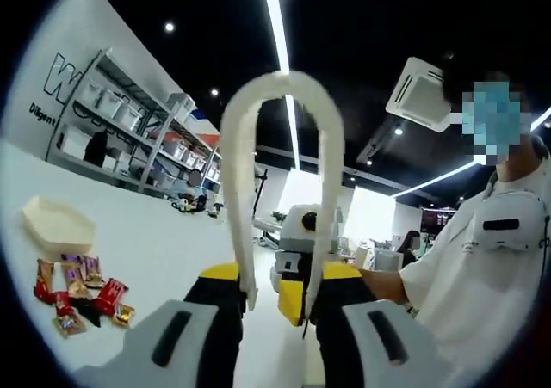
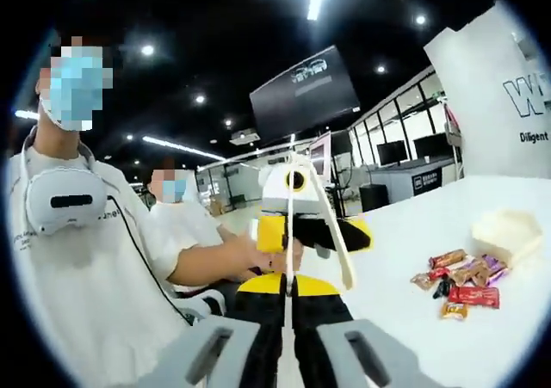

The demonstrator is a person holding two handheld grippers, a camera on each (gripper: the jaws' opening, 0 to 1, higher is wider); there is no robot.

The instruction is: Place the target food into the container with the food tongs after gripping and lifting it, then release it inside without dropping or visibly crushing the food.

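Note:
The cream food tongs (image 1: 284, 87) rise as a tall loop between my left gripper's (image 1: 281, 276) yellow-tipped jaws, which press on both arms. Several wrapped candies (image 1: 82, 293) lie in a pile on the white table at lower left, with a cream hexagonal container (image 1: 58, 224) just beyond them. My right gripper (image 2: 288, 283) is shut on a thin white arm of the tongs (image 2: 290, 224). The left gripper (image 2: 297, 224) faces it close by. In that view the candies (image 2: 456, 280) and the container (image 2: 508, 233) sit to the right.
A person in a white shirt (image 2: 95, 267) stands close behind the grippers, and their sleeve (image 1: 465, 267) is at the right. A second person (image 2: 181, 216) sits further back. The white table (image 1: 164, 250) stretches away toward storage shelves (image 1: 129, 138).

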